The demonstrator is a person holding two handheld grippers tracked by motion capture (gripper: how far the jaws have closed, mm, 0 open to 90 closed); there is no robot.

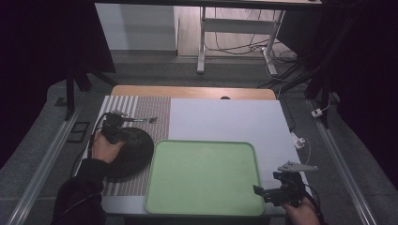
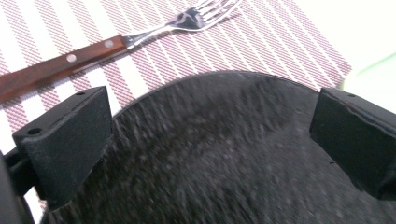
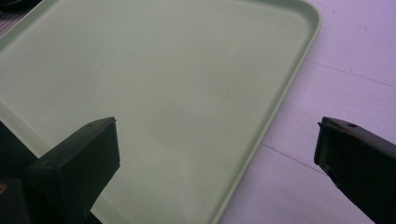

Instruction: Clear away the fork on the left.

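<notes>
1. A white table top (image 1: 225, 119) stands in a dim room, with a grey floor, the legs of another desk and loose cables beyond it.
2. A striped placemat (image 1: 145, 110) covers the table's left side; a fork (image 2: 84, 53) with a wooden handle lies on it.
3. A black plate (image 1: 133, 150) rests on the placemat, just left of a green tray (image 1: 204, 176).
4. The left gripper (image 1: 115, 123) hovers over the plate's far edge, jaws wide apart and holding nothing.
5. The right gripper (image 1: 263, 191) sits at the tray's near right corner, jaws spread, gripping nothing.
</notes>
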